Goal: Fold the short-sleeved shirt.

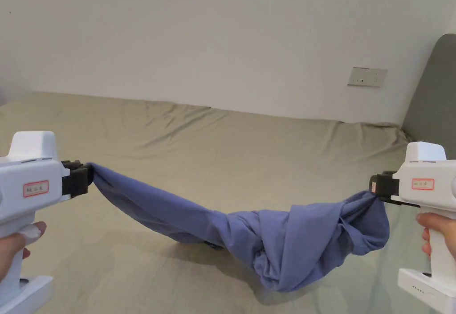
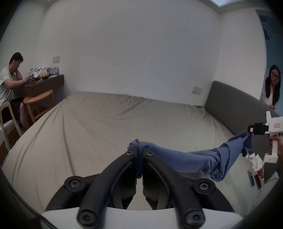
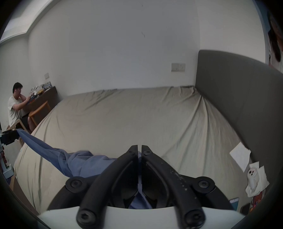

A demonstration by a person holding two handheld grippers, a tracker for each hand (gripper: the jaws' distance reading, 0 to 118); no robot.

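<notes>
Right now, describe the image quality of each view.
Head view: sharp, evenly lit, soft shadow beneath the blue shirt. Left gripper view: fisheye bending, dark corners, the bed slightly soft. Right gripper view: same curved distortion and vignette, headboard edge blurred.

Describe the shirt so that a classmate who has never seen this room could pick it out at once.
Find the wide bed with its beige sheet, set against the white wall. Above its near part, the shirt hangs between the left gripper and the right gripper. It is the one blue thing there, twisted like a rope, its sagging middle touching the sheet.
</notes>
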